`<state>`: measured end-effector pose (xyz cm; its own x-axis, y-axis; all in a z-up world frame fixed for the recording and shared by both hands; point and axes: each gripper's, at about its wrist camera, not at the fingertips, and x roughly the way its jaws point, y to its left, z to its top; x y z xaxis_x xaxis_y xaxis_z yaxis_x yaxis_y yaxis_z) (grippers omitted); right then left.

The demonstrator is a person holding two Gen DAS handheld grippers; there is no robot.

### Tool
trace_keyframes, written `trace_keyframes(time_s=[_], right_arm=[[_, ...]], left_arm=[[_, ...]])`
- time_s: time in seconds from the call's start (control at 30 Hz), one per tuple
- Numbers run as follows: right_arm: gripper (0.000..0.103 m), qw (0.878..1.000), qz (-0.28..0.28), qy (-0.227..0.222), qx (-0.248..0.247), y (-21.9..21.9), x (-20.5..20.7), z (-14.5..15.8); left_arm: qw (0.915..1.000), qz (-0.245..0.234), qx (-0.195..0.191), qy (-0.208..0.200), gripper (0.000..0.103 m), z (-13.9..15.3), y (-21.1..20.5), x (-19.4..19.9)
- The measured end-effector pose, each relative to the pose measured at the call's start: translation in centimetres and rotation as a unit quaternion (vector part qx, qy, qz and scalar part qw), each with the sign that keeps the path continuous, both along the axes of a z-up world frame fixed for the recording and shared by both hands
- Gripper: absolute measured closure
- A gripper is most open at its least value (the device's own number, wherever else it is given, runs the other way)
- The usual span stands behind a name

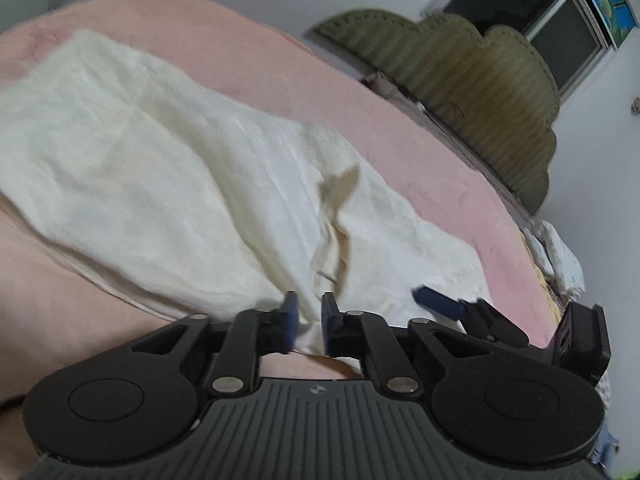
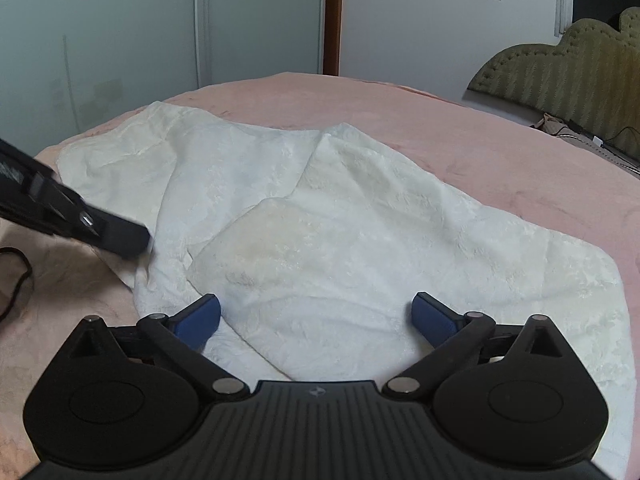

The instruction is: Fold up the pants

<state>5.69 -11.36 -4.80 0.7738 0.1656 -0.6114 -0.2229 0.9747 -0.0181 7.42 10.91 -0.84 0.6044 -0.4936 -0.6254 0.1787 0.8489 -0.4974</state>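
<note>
While the pink plush bed cover (image 2: pixel 460 128) is filling most of both views, the cream-white fleecy pants (image 2: pixel 360 240) are lying spread across it, partly doubled over, with one flap (image 2: pixel 288 248) resting on top of the layer beneath near the middle; beyond the bed, the olive-green scalloped upholstered headboard (image 1: pixel 472 92) is standing against the wall under a dark window (image 1: pixel 532 4); in the left wrist view the pants (image 1: pixel 160 168) are rising in a ridge toward the camera, and the left gripper (image 1: pixel 309 322) is pinching a fold of that cloth between its blue-padded fingers (image 1: pixel 291 318), the jaws standing narrow, though blur is making the exact bite hard to judge; the right gripper (image 2: pixel 316 316) is hovering over the near edge of the pants with its blue pads (image 2: pixel 434 314) splayed wide and nothing between them; the left gripper's black body (image 2: pixel 80 216) is reaching in from the left edge of the right wrist view, meeting the pants' side.
</note>
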Motion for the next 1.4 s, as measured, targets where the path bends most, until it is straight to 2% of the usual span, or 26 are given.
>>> trace_keyframes(time_s=[0.07, 0.1, 0.2, 0.27, 0.4, 0.5, 0.6, 0.67, 0.73, 0.83, 0.97, 1.07, 1.1, 1.13, 1.2, 1.27, 1.33, 1.4], right_arm=[[0.000, 1.000, 0.000, 0.001, 0.002, 0.0, 0.1, 0.0], [0.000, 1.000, 0.001, 0.001, 0.003, -0.1, 0.1, 0.0], [0.000, 1.000, 0.000, 0.000, 0.002, 0.0, 0.1, 0.0], [0.000, 1.000, -0.003, -0.009, -0.005, 0.1, -0.1, 0.1], [0.000, 0.993, -0.010, -0.090, -0.072, 2.5, -2.3, 1.0], [0.000, 0.988, 0.049, -0.120, -0.088, 5.6, -3.4, 1.4], [0.000, 0.975, 0.111, -0.124, -0.145, 9.0, -3.8, 0.4], [0.000, 0.960, 0.126, -0.137, -0.209, 10.9, -4.4, -0.5], [0.000, 0.951, 0.132, -0.159, -0.230, 11.6, -5.1, -0.8], [0.000, 0.951, 0.137, -0.158, -0.226, 11.6, -5.1, -0.8], [0.000, 0.954, 0.137, -0.151, -0.219, 11.4, -4.8, -0.7], [0.000, 0.955, 0.140, -0.153, -0.214, 11.3, -4.9, -0.6], [0.000, 0.956, 0.145, -0.155, -0.204, 11.3, -4.8, -0.3], [0.000, 0.958, 0.154, -0.154, -0.187, 11.4, -4.6, 0.0], [0.000, 0.962, 0.169, -0.147, -0.155, 11.9, -3.7, 0.7], [0.000, 0.963, 0.177, -0.142, -0.143, 12.8, -2.9, 1.0], [0.000, 0.960, 0.182, -0.144, -0.157, 13.7, -2.5, 1.0], [0.000, 0.955, 0.188, -0.151, -0.173, 14.2, -2.8, 0.7]], left_arm=[[0.9989, 0.041, 0.016, -0.016, 0.068, 0.6, 2.3, -0.3], [0.9976, 0.064, 0.016, -0.019, 0.067, 0.7, 3.6, -0.5], [0.9909, 0.134, -0.005, -0.010, 0.060, 0.8, 8.5, -0.8], [0.9851, 0.170, -0.025, -0.001, 0.053, 0.3, 11.6, -1.0], [0.9765, 0.209, -0.052, 0.010, 0.051, -0.2, 14.8, -0.8], [0.9712, 0.223, -0.084, 0.009, 0.051, 0.0, 15.8, -0.5], [0.9683, 0.229, -0.100, 0.001, 0.055, 0.4, 15.9, -0.1], [0.9651, 0.238, -0.110, 0.000, 0.061, 0.3, 16.1, -0.2], [0.9607, 0.245, -0.131, -0.001, 0.064, 0.1, 16.4, -0.3], [0.9576, 0.248, -0.147, -0.001, 0.072, -0.2, 16.6, 0.3], [0.9504, 0.261, -0.167, 0.026, 0.072, -1.7, 17.1, 1.4], [0.9458, 0.268, -0.182, 0.023, 0.073, -2.3, 17.5, 1.3], [0.9449, 0.273, -0.180, 0.019, 0.077, -2.3, 17.6, 1.3], [0.9456, 0.275, -0.174, 0.014, 0.099, -2.1, 17.7, 1.2], [0.9463, 0.276, -0.169, -0.001, 0.100, -1.6, 17.8, 1.1], [0.9469, 0.289, -0.138, -0.025, 0.100, -0.5, 17.7, 0.7], [0.9498, 0.285, -0.121, -0.044, 0.100, 0.2, 17.8, 0.6], [0.9561, 0.276, -0.092, -0.035, 0.100, 0.1, 17.4, 1.3]])
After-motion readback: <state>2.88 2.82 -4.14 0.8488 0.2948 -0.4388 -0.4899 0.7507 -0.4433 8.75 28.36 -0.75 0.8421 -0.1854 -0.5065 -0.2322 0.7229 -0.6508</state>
